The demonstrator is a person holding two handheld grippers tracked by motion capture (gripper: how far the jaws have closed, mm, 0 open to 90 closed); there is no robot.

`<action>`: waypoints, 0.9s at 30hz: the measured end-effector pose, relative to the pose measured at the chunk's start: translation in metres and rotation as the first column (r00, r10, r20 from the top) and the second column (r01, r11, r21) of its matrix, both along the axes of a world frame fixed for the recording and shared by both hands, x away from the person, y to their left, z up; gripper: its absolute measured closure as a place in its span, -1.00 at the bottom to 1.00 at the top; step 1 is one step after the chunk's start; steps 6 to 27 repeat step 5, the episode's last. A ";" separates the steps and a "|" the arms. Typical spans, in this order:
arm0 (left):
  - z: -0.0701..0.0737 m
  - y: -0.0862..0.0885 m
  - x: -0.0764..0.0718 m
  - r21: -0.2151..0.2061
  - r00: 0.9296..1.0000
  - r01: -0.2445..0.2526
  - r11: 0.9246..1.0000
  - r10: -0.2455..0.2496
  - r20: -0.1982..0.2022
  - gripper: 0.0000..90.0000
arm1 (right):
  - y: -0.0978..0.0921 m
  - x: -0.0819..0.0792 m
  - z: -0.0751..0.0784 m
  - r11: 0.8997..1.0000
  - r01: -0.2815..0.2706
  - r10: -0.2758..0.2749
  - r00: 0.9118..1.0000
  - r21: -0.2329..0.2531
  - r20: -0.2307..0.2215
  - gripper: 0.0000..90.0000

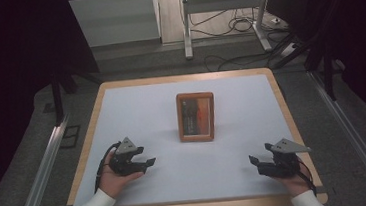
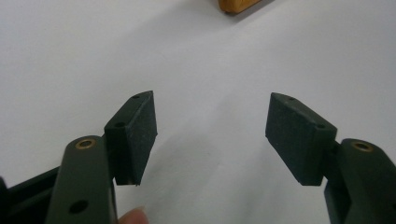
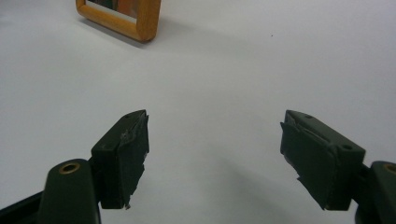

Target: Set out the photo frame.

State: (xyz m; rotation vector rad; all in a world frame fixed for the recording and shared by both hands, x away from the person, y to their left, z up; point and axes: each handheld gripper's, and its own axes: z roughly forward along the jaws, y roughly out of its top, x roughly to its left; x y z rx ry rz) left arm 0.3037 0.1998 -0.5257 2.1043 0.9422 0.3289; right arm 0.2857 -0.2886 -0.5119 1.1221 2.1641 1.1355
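Note:
A wooden picture frame (image 1: 196,117) lies flat in the middle of the white table top (image 1: 177,174). My left gripper (image 1: 147,165) rests near the front left, open, with nothing between its jaws; its own view (image 2: 211,133) catches a corner of the frame (image 2: 237,5) at the top edge. Near the front right my right gripper (image 1: 254,164) is open and holds nothing. Its view (image 3: 215,154) has the frame's corner (image 3: 140,21) at upper left, well ahead of the jaws.
The table has a light wooden rim (image 1: 281,99). Black curtains hang at both sides. Beyond the far edge stand a metal stand's legs (image 1: 188,37) and loose cables (image 1: 234,25) on the floor. Metal rails (image 1: 41,170) run along each side of the table.

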 end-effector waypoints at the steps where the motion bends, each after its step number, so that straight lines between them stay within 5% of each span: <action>1: 0.000 0.000 0.000 0.000 1.000 -0.001 1.000 0.001 0.001 -0.25 | 0.000 0.000 0.000 1.000 -0.001 0.001 1.000 0.000 0.002 -0.48; 27: 0.000 0.001 0.001 -0.007 1.000 -0.003 1.000 0.003 -0.002 -0.25 | 0.001 -0.001 0.001 1.000 -0.008 0.008 1.000 0.005 0.011 -0.50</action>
